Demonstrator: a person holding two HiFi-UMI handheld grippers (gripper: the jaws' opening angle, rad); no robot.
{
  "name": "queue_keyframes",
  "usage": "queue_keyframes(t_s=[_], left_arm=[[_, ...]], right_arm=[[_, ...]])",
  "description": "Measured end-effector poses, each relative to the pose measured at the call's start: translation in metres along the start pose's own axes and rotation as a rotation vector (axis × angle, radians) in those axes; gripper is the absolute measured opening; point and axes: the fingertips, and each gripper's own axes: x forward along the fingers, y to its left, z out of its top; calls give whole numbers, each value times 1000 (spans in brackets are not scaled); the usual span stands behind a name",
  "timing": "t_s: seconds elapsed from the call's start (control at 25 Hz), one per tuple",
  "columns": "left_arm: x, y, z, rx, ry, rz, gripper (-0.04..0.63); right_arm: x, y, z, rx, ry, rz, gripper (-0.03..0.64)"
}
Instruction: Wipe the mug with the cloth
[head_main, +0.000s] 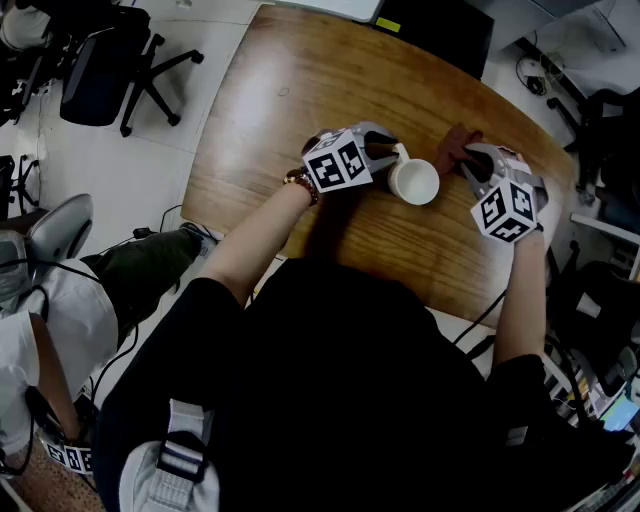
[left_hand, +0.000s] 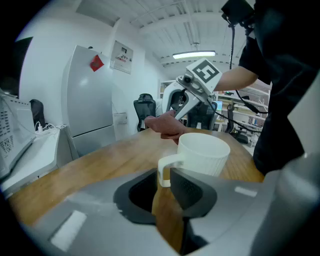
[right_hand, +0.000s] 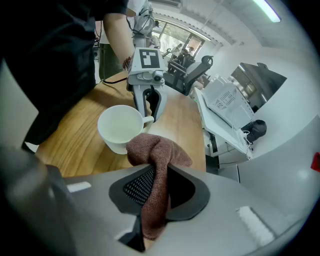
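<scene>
A white ribbed mug (head_main: 414, 183) stands upright on the wooden table (head_main: 300, 90), and nothing shows inside it. My left gripper (head_main: 391, 152) reaches it from the left, and its jaws pinch the mug's handle (left_hand: 164, 171) at their tips (left_hand: 165, 176). The mug's body (left_hand: 203, 152) stands just beyond them. To the right of the mug, my right gripper (head_main: 468, 166) points steeply down and is shut on a brown cloth (right_hand: 156, 156). The cloth bunches above the jaws (right_hand: 156, 176) and hangs close to the mug's rim (right_hand: 120, 126), and I cannot tell if it touches. In the head view the cloth (head_main: 456, 146) lies beside the mug.
The table's right edge (head_main: 560, 170) lies close to my right gripper. Office chairs (head_main: 105, 70) stand on the floor at the far left, and a seated person (head_main: 60, 300) is at the left. A white cabinet (left_hand: 92, 100) and a printer (right_hand: 227, 105) stand beyond the table.
</scene>
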Motion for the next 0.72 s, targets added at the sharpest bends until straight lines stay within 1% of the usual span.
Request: queue_keyframes(t_s=[0.12, 0.16, 0.32, 0.44, 0.6, 0.72], left_arm=[[5, 6, 3, 2, -8, 20, 52], [6, 8, 4, 3, -11, 28, 32], [9, 10, 8, 5, -27, 40, 28], [10, 10, 10, -2, -34, 40, 26], [11, 10, 12, -3, -33, 39, 26], [15, 9, 14, -7, -30, 30, 26]], right_arm=[[12, -2, 5, -79, -4, 30, 64], [15, -4, 7, -99, -8, 35, 64], [25, -7, 15, -153, -36, 49, 64], [32, -2, 25, -193, -69, 76, 64], [46, 12, 36, -217, -111, 100, 63], [57, 22, 34, -215, -121, 111, 63]])
